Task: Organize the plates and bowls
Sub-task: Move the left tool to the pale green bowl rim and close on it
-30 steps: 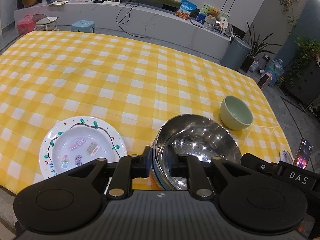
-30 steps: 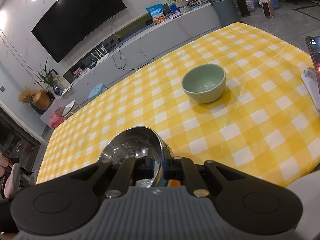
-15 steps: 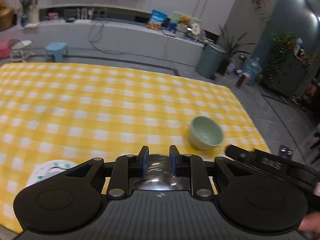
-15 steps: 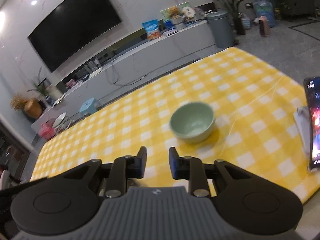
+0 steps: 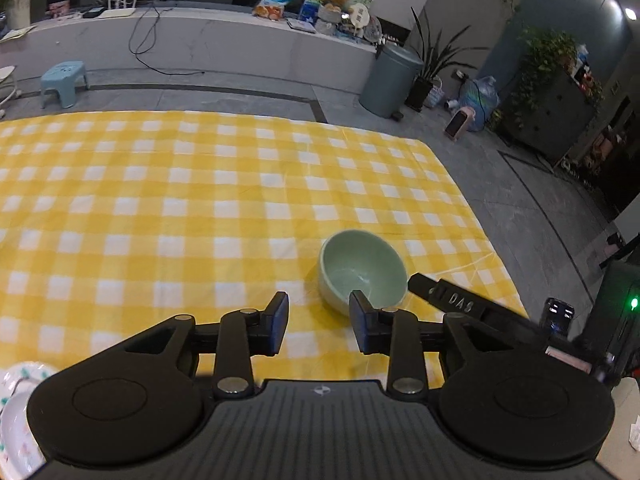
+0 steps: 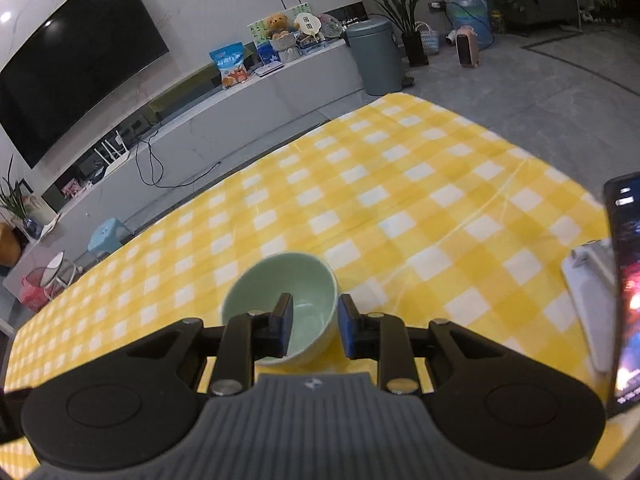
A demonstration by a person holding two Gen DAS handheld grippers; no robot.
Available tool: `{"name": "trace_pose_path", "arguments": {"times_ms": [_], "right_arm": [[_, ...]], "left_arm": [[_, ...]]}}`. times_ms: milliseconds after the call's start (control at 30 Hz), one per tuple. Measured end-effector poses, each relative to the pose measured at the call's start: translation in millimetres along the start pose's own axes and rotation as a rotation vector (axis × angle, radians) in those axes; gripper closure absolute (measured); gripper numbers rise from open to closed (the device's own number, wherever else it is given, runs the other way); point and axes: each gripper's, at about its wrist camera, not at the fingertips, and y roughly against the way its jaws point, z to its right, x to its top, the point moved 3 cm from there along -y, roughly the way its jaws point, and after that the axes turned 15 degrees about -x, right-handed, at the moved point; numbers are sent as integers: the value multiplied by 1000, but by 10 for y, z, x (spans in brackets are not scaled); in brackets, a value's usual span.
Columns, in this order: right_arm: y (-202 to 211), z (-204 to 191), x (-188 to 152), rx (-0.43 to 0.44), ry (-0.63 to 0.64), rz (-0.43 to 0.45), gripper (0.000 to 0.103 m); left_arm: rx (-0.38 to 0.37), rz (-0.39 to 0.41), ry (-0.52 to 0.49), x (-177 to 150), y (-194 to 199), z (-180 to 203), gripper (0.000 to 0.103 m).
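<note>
Left wrist view: looking down over a yellow checked tablecloth [image 5: 208,208].
Left gripper [image 5: 318,322]: jaws opening, standing moderately wide, gripping nothing, only cloth showing in the gap.
Green bowl [image 5: 362,272]: sitting upright on the cloth, just beyond the right-hand fingertip [image 5: 360,312], which is overlapping its near rim in the picture.
Patterned plate [image 5: 16,416]: peeking in at the lower left corner.
Right gripper [image 5: 456,300]: reaching in from the right, just beside the bowl.
Right wrist view: facing the same bowl [image 6: 280,300] close up.
Right gripper [image 6: 316,326]: jaws standing narrowly apart, straddling the bowl's near-right wall, one finger inside, one outside, pads not pressing.
Phone [image 6: 624,280]: propped on a white stand at the right edge, screen glowing.
</note>
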Motion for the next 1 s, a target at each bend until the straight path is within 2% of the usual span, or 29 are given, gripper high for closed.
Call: {"name": "trace_pose_path", "arguments": {"times_ms": [233, 333, 433, 733, 1000], "right_arm": [[-256, 72, 69, 35, -50, -21, 84], [-385, 118, 33, 34, -75, -69, 88], [-457, 141, -1, 67, -98, -111, 91], [-541, 139, -37, 83, -103, -111, 92], [-595, 172, -52, 63, -102, -126, 96]], "left_arm": [[22, -79, -46, 189, -456, 71, 65], [58, -109, -87, 238, -629, 88, 65], [73, -136, -69, 277, -776, 31, 65], [137, -211, -98, 302, -1096, -36, 67], [165, -244, -154, 286, -1242, -8, 93]]}}
